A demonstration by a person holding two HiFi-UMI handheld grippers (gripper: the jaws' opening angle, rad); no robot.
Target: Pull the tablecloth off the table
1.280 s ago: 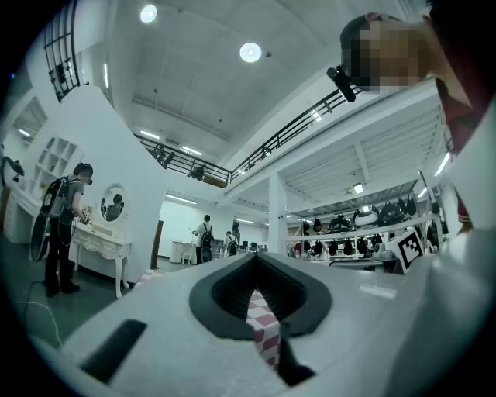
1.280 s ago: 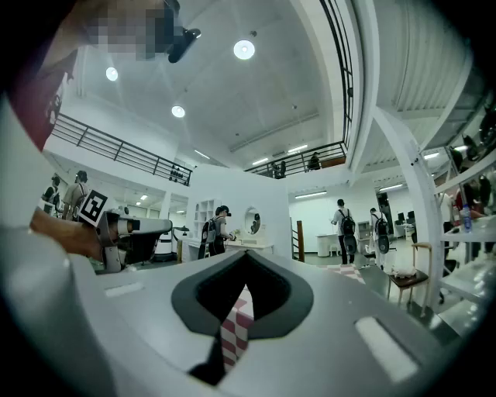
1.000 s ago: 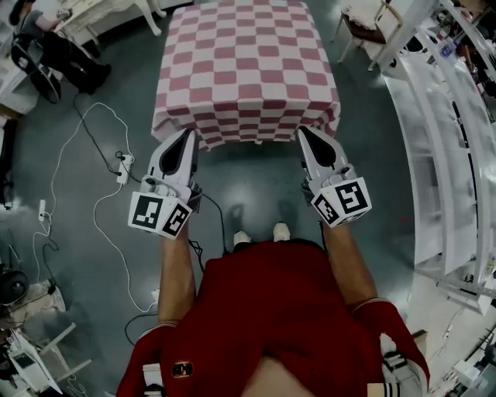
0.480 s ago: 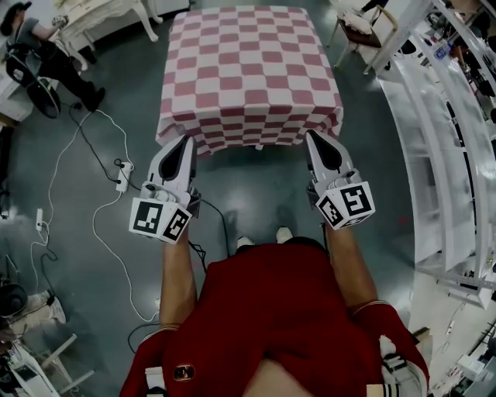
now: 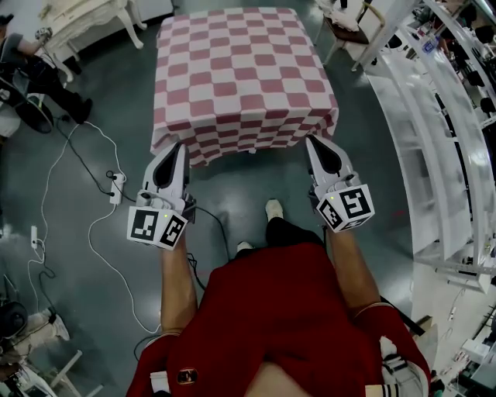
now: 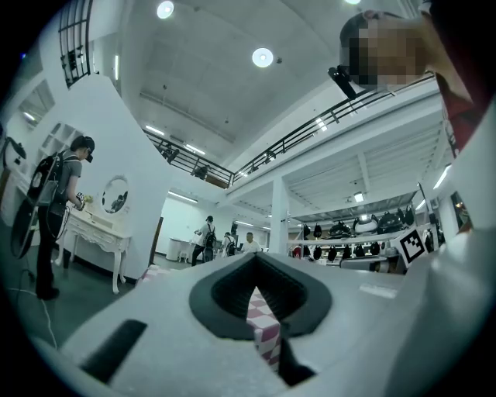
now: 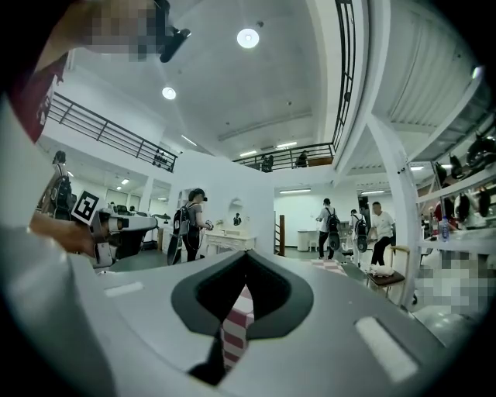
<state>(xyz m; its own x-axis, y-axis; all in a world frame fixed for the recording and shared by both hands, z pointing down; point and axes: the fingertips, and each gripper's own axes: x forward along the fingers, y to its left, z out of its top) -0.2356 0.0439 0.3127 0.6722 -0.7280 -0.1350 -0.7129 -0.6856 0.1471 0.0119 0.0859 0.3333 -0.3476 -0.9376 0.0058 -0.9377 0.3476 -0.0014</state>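
A red-and-white checked tablecloth (image 5: 244, 74) covers a square table, its near hem hanging toward me. My left gripper (image 5: 178, 145) is shut on the cloth's near left corner; in the left gripper view a strip of the tablecloth (image 6: 263, 329) is pinched between the closed jaws. My right gripper (image 5: 314, 141) is shut on the near right corner, and the right gripper view shows the tablecloth (image 7: 232, 326) clamped between its jaws. Both grippers sit just in front of the table's near edge.
White cables and a power strip (image 5: 116, 186) lie on the grey floor at left. A person (image 5: 39, 74) stands by a white dressing table (image 5: 85, 19) at far left. A chair (image 5: 345, 23) is at back right, white shelving (image 5: 442, 139) along the right.
The table and cloth have shifted slightly left and farther in the head view. My right foot has stepped forward. Both grippers keep their hold on the cloth's corners.
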